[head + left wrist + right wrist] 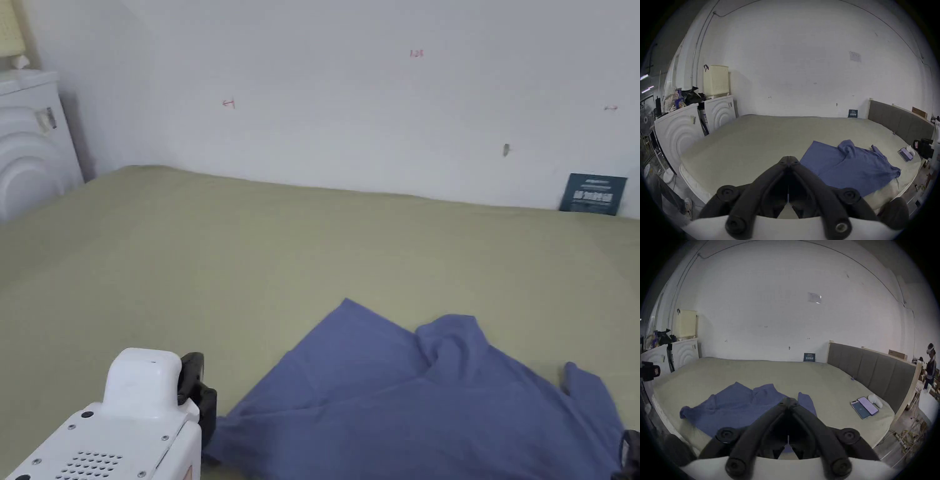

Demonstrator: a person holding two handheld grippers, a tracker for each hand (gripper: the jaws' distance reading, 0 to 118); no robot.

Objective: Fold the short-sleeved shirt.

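Observation:
A blue short-sleeved shirt (400,400) lies rumpled on the olive-green bed (250,262), near its front edge, with one part bunched up in the middle. In the left gripper view the shirt (851,167) lies to the right of my left gripper (788,160), whose jaws are shut with nothing between them. My right gripper (789,401) hangs above the near side of the shirt (737,404), jaws closed and empty. In the head view the left gripper (194,390) is at the lower left beside the shirt's corner; a bit of the right gripper (631,453) shows at the lower right edge.
Two phones (864,407) and a white object (875,400) lie on the bed's right side by a grey padded headboard (875,371). White cabinets (688,123) stand left of the bed. A dark card (592,194) leans on the wall. A person (930,366) stands far right.

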